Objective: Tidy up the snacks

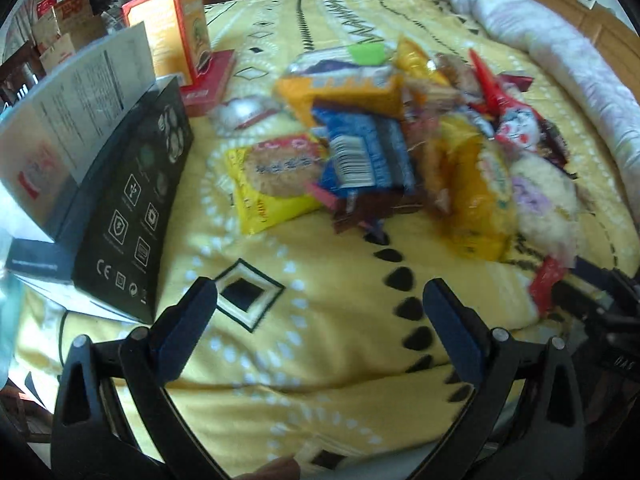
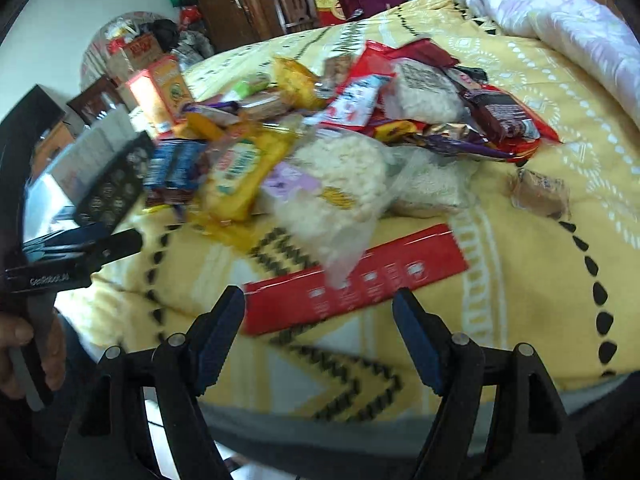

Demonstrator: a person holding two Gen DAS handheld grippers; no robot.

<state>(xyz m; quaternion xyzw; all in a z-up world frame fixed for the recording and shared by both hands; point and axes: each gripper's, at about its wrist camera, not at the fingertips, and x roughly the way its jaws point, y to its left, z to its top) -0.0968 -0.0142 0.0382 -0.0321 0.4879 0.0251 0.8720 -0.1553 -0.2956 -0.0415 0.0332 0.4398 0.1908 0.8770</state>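
Observation:
A heap of wrapped snacks (image 1: 400,148) lies on a yellow patterned bedspread (image 1: 320,292): a yellow biscuit pack (image 1: 276,184), a blue pack (image 1: 360,148) and white rice-cracker bags (image 2: 340,184). My left gripper (image 1: 320,300) hovers open over bare bedspread in front of the heap, with nothing between its fingers. My right gripper (image 2: 318,308) is open above the near end of a long flat red box (image 2: 360,280); its pads touch nothing. In the right wrist view the left gripper (image 2: 100,248) shows at the left edge, held by a hand (image 2: 24,352).
A black box (image 1: 132,216) with a white box (image 1: 72,120) on it stands at the left. An orange carton (image 1: 172,28) stands upright on a red box (image 1: 208,80) behind them. A rolled pale quilt (image 1: 560,48) lies along the right. A single brown wrapped snack (image 2: 540,196) lies apart.

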